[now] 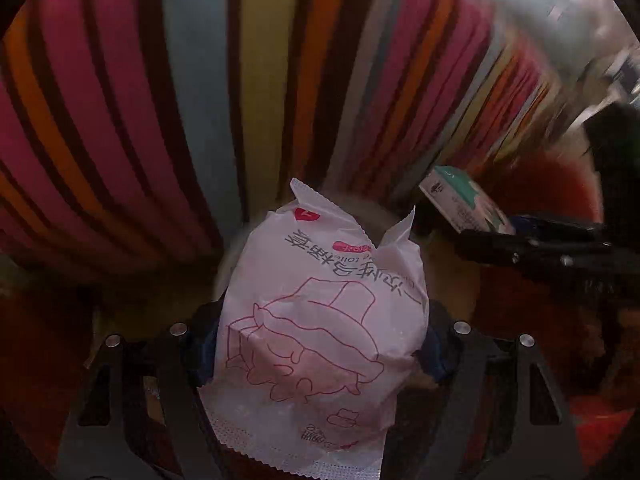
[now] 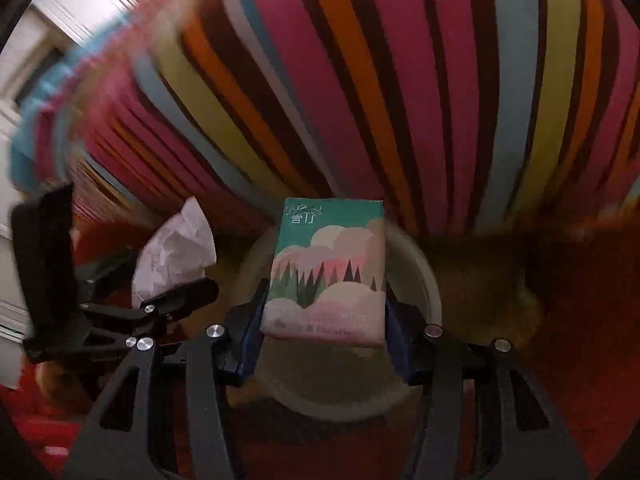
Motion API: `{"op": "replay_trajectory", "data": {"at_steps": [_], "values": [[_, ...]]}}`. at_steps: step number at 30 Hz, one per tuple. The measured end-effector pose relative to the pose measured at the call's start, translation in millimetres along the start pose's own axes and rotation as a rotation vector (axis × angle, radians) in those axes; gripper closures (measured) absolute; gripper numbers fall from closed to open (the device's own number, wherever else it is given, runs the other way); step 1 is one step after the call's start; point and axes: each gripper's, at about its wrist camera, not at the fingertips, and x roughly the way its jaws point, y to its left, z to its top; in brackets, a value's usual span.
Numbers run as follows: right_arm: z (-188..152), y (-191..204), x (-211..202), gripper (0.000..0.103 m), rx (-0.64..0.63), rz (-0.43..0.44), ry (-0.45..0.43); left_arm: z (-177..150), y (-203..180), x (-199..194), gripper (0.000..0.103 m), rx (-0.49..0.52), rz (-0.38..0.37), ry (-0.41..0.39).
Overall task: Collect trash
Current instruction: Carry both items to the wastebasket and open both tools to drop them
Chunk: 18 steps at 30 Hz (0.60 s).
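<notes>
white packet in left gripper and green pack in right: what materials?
White packet: looks like thin matte plastic film or nonwoven; crimped serrated edges, soft creases. Green pack: probably printed soft plastic wrap over tissues; faint sheen, rounded corners. Neither is certain.

The left gripper (image 1: 322, 344) is seen clamped on a white wrapper (image 1: 320, 332), its fingers pressed against both sides. The right gripper (image 2: 324, 320) is closed on a green tissue pack (image 2: 328, 272). The two grippers are held side by side, close together.
</notes>
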Motion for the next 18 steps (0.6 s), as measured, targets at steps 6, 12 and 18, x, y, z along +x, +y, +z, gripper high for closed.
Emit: {"op": "replay_trajectory", "data": {"at_steps": [6, 12, 18], "values": [[-5, 6, 29, 0.053, -0.017, -0.034, 0.083, -2, -7, 27, 0.027, 0.037, 0.037, 0.097], [-11, 16, 30, 0.028, -0.034, -0.077, 0.093, -5, -10, 40, 0.018, 0.043, 0.071, 0.156], [-14, 0, 24, 0.028, 0.013, -0.080, 0.077, -7, -6, 37, 0.010, 0.031, 0.037, 0.139]]}}
